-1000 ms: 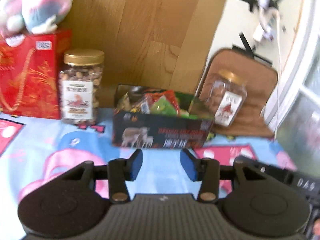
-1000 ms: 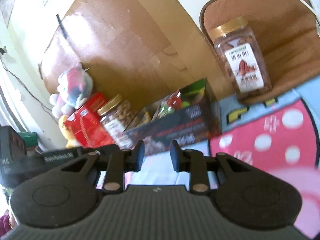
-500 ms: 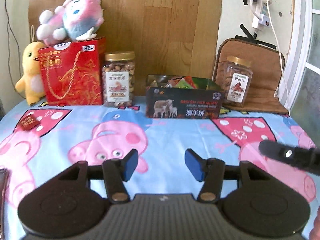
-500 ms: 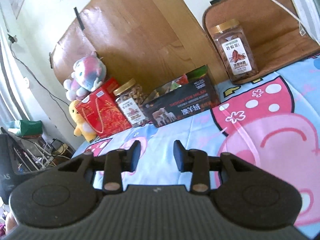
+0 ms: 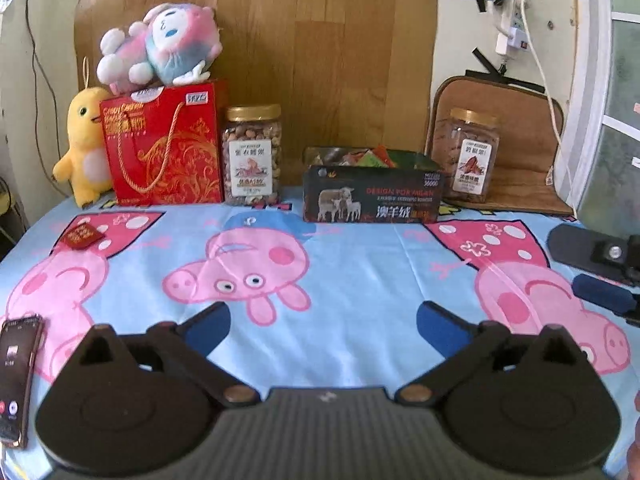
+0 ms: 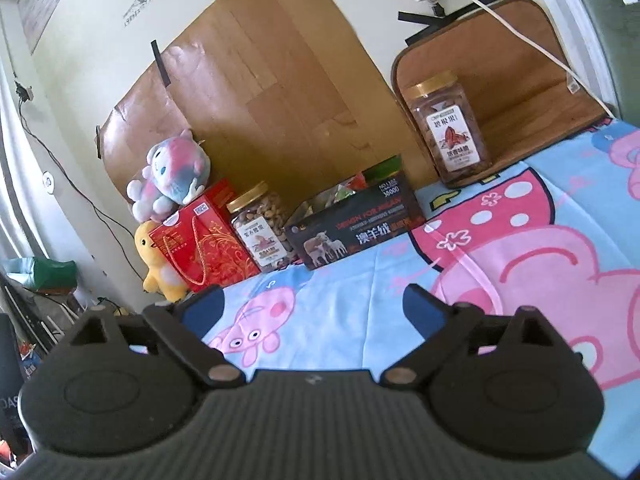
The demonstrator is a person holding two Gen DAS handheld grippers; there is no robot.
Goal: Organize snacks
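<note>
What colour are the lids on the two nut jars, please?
Gold on both nut jars; clearest from the left wrist.

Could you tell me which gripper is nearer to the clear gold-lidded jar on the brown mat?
Right, probably. The right gripper is nearer that jar, which looms larger in its view; the left gripper faces mid-table, the jar far right. Both are opening, empty.

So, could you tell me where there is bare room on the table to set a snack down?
The middle of the tablecloth is bare, between the left gripper and the back row. The gap between peanut jar and black box is narrow. Crowded: back-left, around the red gift box.
</note>
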